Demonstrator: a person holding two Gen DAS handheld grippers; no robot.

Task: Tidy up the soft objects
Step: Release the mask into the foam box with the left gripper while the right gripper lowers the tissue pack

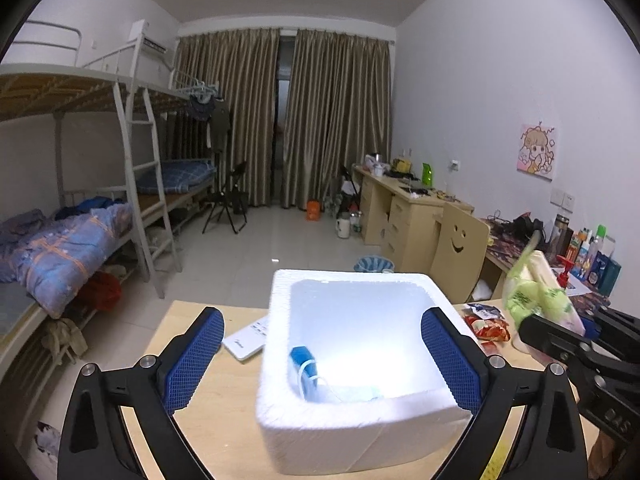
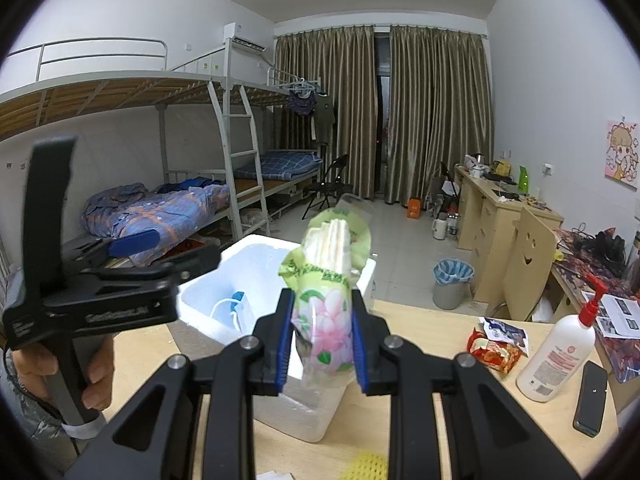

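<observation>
A white foam box (image 1: 360,440) stands on the wooden table. Inside it lie a blue pack (image 1: 303,364) and a pale face mask (image 1: 352,394) with white straps. My left gripper (image 1: 324,356) is open wide, its blue pads on either side of the box's near end, with nothing pressed between them. My right gripper (image 2: 320,336) is shut on a green and pink tissue pack (image 2: 328,300), held upright just right of the box (image 2: 260,242). The tissue pack (image 1: 536,292) and right gripper (image 1: 576,322) also show at the right edge of the left wrist view.
A hand (image 2: 96,376) holds the left gripper (image 2: 172,250) at the left. On the table lie a red snack packet (image 2: 496,352), a white pump bottle (image 2: 556,356), a black phone (image 2: 592,396) and a white booklet (image 1: 246,340). Bunk beds and desks stand beyond.
</observation>
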